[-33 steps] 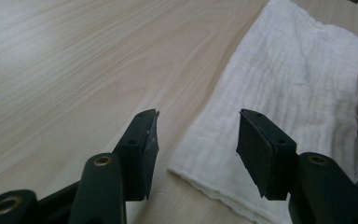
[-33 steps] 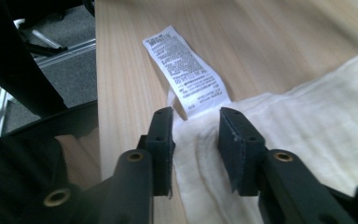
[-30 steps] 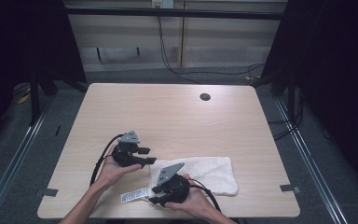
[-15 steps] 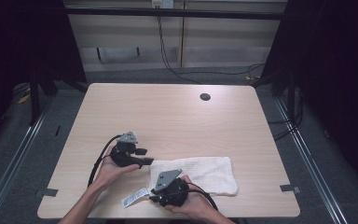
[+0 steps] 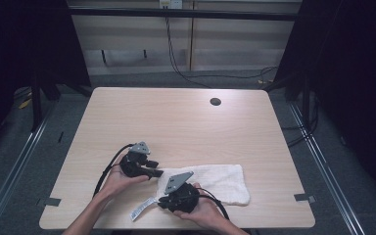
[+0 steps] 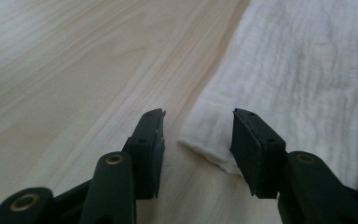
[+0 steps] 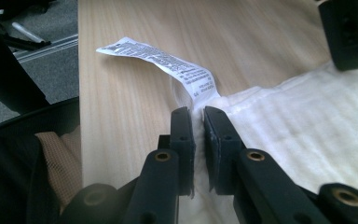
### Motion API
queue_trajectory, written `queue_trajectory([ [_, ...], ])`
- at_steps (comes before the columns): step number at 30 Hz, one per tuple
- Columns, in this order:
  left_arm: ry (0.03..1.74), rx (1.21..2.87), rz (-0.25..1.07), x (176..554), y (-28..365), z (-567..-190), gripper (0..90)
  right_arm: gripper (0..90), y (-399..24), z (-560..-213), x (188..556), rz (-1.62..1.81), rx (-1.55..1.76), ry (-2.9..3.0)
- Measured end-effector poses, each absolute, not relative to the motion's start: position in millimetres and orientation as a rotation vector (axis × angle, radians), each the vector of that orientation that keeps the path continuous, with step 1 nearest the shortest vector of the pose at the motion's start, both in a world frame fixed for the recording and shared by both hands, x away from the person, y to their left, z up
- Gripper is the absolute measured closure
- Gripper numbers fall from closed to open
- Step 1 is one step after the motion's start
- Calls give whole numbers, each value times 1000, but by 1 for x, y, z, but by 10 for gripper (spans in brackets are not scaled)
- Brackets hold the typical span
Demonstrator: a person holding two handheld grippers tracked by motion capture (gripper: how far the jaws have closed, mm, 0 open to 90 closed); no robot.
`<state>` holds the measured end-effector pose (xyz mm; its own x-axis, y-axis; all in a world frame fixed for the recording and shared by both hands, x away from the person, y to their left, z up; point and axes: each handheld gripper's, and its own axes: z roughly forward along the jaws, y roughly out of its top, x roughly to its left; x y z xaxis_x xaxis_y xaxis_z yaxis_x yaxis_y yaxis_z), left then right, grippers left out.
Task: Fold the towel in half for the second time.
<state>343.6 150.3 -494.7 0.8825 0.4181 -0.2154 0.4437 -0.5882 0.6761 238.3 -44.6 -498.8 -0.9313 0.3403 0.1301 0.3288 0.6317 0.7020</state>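
Towel (image 7: 307, 140) corner pinched between right fingers (image 7: 182, 135); left fingers (image 6: 247, 140) straddle its edge.

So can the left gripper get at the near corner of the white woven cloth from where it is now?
Probably yes: the left gripper has its jaws open astride the white cloth's corner, nothing between, bare wooden table beside it.

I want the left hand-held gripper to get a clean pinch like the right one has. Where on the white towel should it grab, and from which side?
Probably the near corner of the white towel, at its doubled hem, which sits between the open jaws of the left hand-held gripper. Come in low along the table from the towel's left end. The right hand-held gripper has just closed on the corner by the care label.
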Motion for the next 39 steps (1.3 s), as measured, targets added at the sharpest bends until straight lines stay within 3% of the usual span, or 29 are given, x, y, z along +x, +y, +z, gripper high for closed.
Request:
queue_trajectory([
  [8,611,2279,-24,341,146,-497,558,827,-45,-499,241,1236,602,2837],
  [14,566,2301,0,335,141,-497,647,830,-45,-499,240,1236,627,2833],
  [19,566,2303,-14,334,141,-497,796,833,-45,-499,240,1228,644,2836],
  [22,582,2277,-47,335,142,-499,836,840,-44,-498,239,1227,674,2839],
  [39,623,2222,-114,336,149,-492,852,846,-43,-493,237,1307,725,2840],
])
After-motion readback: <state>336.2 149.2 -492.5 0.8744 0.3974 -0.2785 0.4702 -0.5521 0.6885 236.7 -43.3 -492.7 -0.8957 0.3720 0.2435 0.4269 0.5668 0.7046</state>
